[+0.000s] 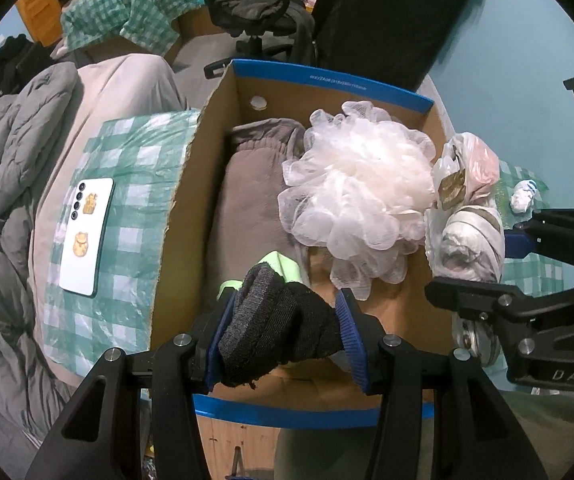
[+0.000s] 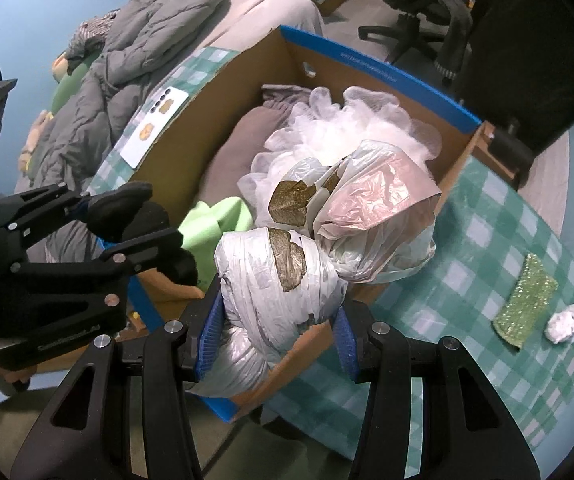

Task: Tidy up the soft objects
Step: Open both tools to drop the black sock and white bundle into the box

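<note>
An open cardboard box [image 1: 215,128] with blue rims stands on a green checked cloth. Inside lie a folded grey-brown garment [image 1: 247,188], a white mesh bath pouf [image 1: 359,184] and a light green cloth [image 1: 283,268]. My left gripper [image 1: 283,328] is shut on a rolled dark grey sock [image 1: 275,320], held over the box's near end. My right gripper [image 2: 279,328] is shut on a bundle of plastic bags [image 2: 283,280] with gold-brown print, held over the box's right corner. In the right wrist view the left gripper [image 2: 155,236] shows at the left with the sock [image 2: 135,216].
A white phone [image 1: 85,236] lies on the checked cloth left of the box. Right of the box lie a green glittery sponge [image 2: 525,300] and a small white-and-blue rolled sock [image 2: 567,322]. A grey quilted jacket [image 1: 3,208] is heaped at the left; an office chair [image 1: 259,8] stands behind.
</note>
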`<state>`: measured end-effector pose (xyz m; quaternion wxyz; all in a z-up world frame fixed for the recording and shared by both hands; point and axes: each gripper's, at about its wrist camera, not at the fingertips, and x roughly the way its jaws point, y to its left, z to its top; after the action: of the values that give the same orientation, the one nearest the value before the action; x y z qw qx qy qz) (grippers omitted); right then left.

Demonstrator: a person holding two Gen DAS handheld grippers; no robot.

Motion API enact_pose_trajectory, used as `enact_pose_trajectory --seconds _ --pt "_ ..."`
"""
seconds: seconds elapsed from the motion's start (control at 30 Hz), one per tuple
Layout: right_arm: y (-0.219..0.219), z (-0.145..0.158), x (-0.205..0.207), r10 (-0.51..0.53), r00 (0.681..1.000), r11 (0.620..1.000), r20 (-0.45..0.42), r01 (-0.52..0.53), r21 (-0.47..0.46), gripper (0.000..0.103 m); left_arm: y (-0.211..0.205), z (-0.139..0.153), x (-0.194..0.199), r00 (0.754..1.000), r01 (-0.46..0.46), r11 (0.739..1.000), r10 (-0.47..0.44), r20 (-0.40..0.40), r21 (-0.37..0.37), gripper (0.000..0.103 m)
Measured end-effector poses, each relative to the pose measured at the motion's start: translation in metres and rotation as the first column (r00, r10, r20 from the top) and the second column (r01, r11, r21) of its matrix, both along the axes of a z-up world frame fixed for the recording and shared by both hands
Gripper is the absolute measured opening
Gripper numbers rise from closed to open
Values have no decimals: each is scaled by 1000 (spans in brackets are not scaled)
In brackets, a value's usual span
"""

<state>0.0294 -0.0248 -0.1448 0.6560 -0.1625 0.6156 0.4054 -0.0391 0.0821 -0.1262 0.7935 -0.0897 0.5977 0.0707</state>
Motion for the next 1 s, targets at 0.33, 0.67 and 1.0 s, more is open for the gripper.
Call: enact_pose_trajectory --seconds 0.33,0.67,1.0 --pt "3 -4 -4 -13 999 1000 29 14 -20 58 9 -4 1 1000 -29 999 28 -10 -14 58" --pt "-8 5 4 -66 996 998 53 67 -16 68 5 5 1 1000 -3 1000 3 -11 15 64" --pt "-30 22 14 -105 990 994 91 108 -19 73 -11 26 3 1000 -1 1000 1 23 12 64"
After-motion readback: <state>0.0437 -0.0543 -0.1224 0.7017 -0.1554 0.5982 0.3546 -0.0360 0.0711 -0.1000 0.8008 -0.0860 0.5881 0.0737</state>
